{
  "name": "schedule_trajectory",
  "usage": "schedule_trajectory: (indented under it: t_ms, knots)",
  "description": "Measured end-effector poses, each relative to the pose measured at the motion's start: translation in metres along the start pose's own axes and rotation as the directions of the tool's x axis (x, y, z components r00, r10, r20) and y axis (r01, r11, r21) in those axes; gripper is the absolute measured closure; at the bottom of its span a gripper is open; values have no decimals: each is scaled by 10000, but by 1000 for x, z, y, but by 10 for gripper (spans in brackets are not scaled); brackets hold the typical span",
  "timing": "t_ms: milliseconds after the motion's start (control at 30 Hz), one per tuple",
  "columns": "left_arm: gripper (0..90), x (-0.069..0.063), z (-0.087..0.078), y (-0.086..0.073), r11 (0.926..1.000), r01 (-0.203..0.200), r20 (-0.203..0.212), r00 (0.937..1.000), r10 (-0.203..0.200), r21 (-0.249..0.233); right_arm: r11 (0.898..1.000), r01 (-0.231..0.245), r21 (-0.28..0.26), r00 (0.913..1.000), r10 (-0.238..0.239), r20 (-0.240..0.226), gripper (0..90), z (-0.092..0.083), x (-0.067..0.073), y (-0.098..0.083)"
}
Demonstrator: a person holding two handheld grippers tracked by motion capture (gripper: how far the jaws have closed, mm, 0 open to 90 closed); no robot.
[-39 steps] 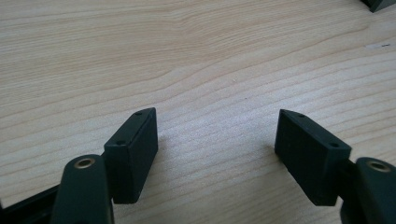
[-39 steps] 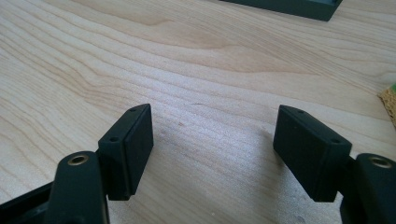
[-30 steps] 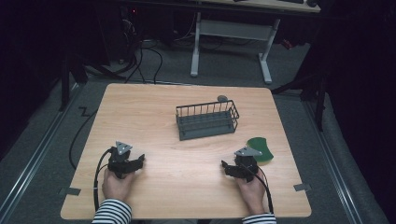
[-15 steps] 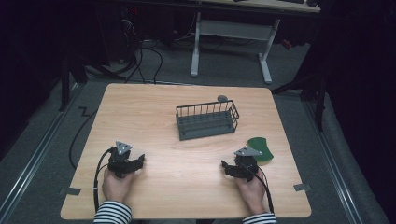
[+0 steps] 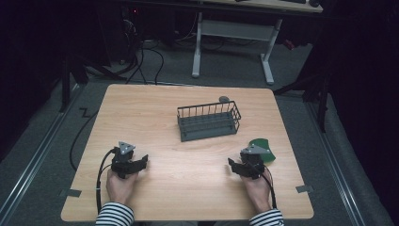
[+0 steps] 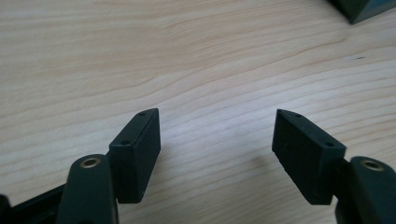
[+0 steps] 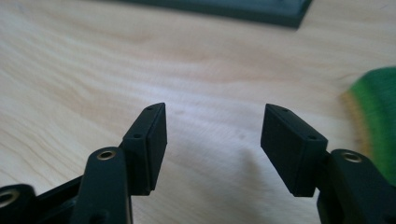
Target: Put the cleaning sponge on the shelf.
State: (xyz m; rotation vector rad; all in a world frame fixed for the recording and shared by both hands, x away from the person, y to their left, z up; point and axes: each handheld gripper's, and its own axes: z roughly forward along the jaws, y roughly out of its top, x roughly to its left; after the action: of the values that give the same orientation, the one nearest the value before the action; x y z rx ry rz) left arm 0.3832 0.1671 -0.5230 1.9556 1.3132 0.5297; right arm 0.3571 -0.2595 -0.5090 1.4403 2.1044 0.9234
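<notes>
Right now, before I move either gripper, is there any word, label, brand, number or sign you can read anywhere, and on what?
None: no readable text in any view.
Wire basket: plain dark wire, no label.
Green thing by the right gripper: no print visible; blurred in the right gripper view.
Left gripper pads: only screw holes.
Table: bare wood grain.

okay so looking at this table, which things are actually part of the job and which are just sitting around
Likely part of the job:
- green thing, beside the right tool
- wire basket, mid-table
- left tool, open over bare wood

Just lying about:
- small grey thing behind the basket
- white desk frame beyond the table
</notes>
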Motion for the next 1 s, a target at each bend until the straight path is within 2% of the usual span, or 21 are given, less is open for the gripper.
schedule_trajectory:
  t_ms: [167, 333, 433, 600, 700, 867, 1000]
  knots:
    - [384, -16, -1, 17, 9996, -294, 412, 9987, 294, -17, 9984, -414, -395, 9991, 410, -128, 456, -18, -18, 18]
    - [419, -30, 0, 34, 9979, -649, 760, 9950, 650, -34, 9978, -562, -349, 9984, 559, -95, 498, -22, -35, 35]
    - [424, -35, 2, 45, 9984, -528, 1047, 9930, 546, -199, 9963, -785, -355, 9967, 776, -249, 522, -22, -44, 45]
    - [404, -43, 4, 64, 9987, -301, 1708, 9846, 366, -403, 9960, -890, -119, 9953, 885, -392, 548, -19, -56, 61]
    - [382, -48, 6, 76, 9977, -140, 1855, 9823, 260, -656, 9957, -921, 6, 9946, 920, -470, 557, -17, -62, 71]
    - [385, -56, 8, 98, 9966, -252, 1898, 9810, 399, -789, 9968, -793, -46, 9960, 791, -425, 596, -15, -70, 85]
    - [409, -62, 13, 115, 9962, -380, 1827, 9818, 519, -790, 9946, -1035, -77, 9933, 1030, -534, 602, -9, -77, 94]
